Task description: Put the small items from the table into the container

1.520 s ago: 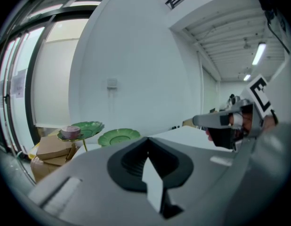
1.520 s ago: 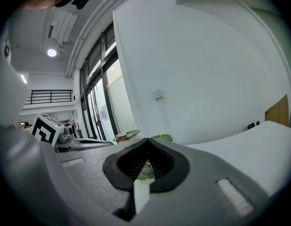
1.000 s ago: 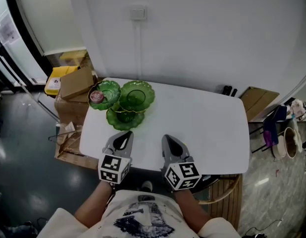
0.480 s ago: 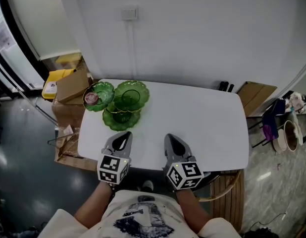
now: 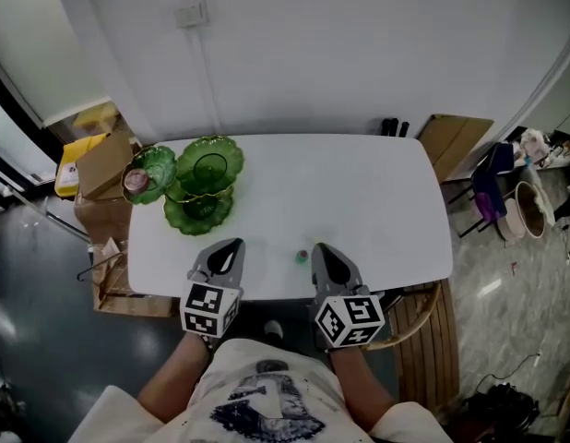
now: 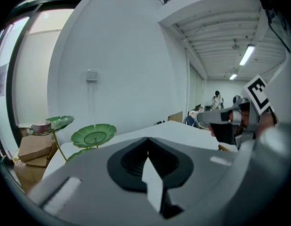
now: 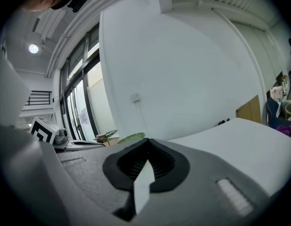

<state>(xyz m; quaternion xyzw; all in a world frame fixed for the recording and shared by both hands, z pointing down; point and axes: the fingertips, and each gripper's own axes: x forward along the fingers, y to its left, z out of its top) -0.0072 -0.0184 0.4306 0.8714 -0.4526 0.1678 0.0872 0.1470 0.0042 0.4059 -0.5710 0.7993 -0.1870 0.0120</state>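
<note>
Though small and hard to identify, lay as a lone small item (image 5: 302,256) low in the frame's centre, on the white table (image 5: 368,192), just beside the right gripper (image 5: 318,249) and near the left gripper (image 5: 231,247). Showed both pairs of jaws pressed together, empty. Looked like the approach step, with nothing grasped yet. Would next call for opening jaws around that item, then carrying it to the green tiered container (image 5: 208,166) at upper left.
</note>
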